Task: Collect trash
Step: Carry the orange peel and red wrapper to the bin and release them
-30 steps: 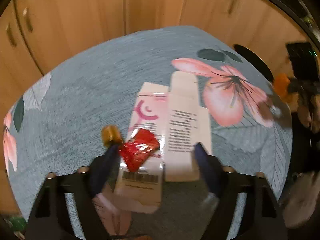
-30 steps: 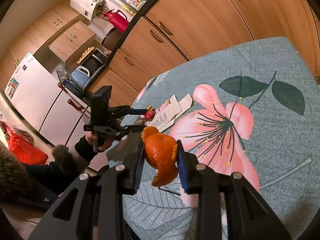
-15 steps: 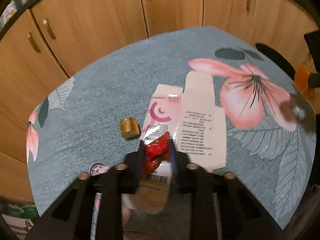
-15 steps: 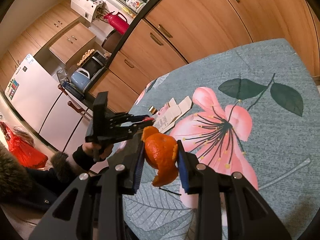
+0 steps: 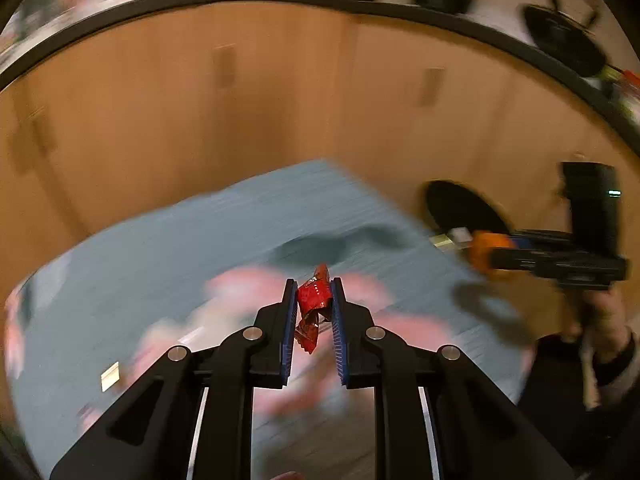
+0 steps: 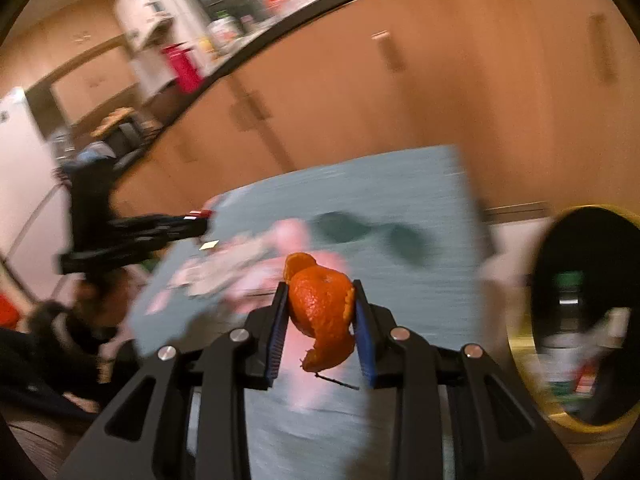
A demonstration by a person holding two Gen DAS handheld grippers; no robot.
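The left gripper holds a crumpled red wrapper between its blue pads. Its jaws have just been closing and now stand narrow, pressed on the wrapper from both sides. The wrapper is clear of the table, above the pink flower print of the blue-grey tablecloth, toward the near edge. One end of the wrapper sticks out past the fingertips; the other hangs down between the fingers.

The right gripper is clamped on a piece of orange peel. The jaws stand fairly narrow, with the peel filling the gap between them. A curled strip of peel hangs below the pads. The peel is held above the table, over the right half of the cloth as the right wrist view shows it.

A bin with a yellow rim and a dark opening stands off the table's right edge. Blurred items lie inside it.

A flattened white carton lies on the cloth toward the left edge, in the right wrist view. Wooden cabinet doors stand beyond the far edge. Both views are motion-blurred.
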